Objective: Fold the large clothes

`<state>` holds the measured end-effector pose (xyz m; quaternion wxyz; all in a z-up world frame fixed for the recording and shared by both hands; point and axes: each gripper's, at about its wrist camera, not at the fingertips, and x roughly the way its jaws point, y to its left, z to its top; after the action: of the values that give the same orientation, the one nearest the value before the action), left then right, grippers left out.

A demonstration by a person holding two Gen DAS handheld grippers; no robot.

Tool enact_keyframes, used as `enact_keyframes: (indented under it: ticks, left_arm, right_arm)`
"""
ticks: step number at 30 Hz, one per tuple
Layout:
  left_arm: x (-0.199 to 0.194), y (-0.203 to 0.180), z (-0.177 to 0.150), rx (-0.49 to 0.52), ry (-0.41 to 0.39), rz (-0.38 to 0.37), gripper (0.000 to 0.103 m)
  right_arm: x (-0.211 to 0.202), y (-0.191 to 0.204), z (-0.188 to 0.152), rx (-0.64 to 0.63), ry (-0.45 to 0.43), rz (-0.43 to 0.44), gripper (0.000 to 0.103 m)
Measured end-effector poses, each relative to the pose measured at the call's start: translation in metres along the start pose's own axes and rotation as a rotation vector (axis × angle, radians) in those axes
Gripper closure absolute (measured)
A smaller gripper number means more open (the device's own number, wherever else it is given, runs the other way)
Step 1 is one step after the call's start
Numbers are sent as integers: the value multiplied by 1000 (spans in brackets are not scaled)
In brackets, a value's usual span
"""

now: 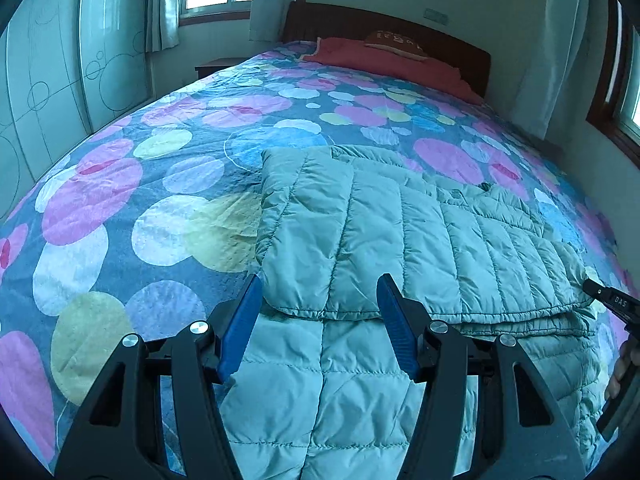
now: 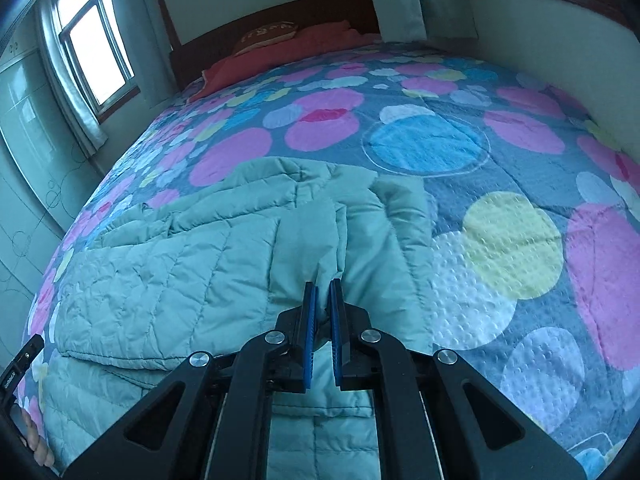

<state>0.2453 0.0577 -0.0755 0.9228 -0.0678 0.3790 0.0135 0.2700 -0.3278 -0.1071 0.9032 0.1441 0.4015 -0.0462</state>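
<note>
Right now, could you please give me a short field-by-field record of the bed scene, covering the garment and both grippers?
garment: pale green quilted jacket, partly folded, lying on the bed
surface: bedspread with coloured circles
left gripper: open, jaws either side of the jacket's folded edge
right gripper: shut, pinching a raised fold of the jacket
head of bed: red pillow against a dark headboard

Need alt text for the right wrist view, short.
The right gripper, jaws shut, pinches a fold of a pale green quilted jacket lying on a bed with a bedspread of coloured circles. Beyond are a red pillow, a dark headboard and a window.
</note>
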Motion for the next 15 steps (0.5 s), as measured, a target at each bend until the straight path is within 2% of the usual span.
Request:
enact_keyframes:
  ticks: [5, 11, 12, 13, 14, 15]
  left_arm:
    - [14, -7, -2, 11, 35, 26, 44]
    - [19, -8, 1, 5, 47, 21, 44]
    - [18, -8, 3, 5, 44, 17, 44]
    - [18, -9, 5, 5, 39, 14, 44]
    - [18, -9, 7, 2, 34, 10, 44]
    - [18, -11, 10, 1, 29, 8, 44]
  right_arm:
    - [13, -8, -13, 1, 38, 5, 96]
    - [8, -6, -10, 0, 59, 2, 94]
    - [3, -4, -8, -5, 51, -11, 89]
    - [-2, -2, -5, -9, 35, -22, 76]
    - [-8, 1, -2, -13, 11, -36, 67]
    - [-13, 4, 1, -20, -12, -57, 52]
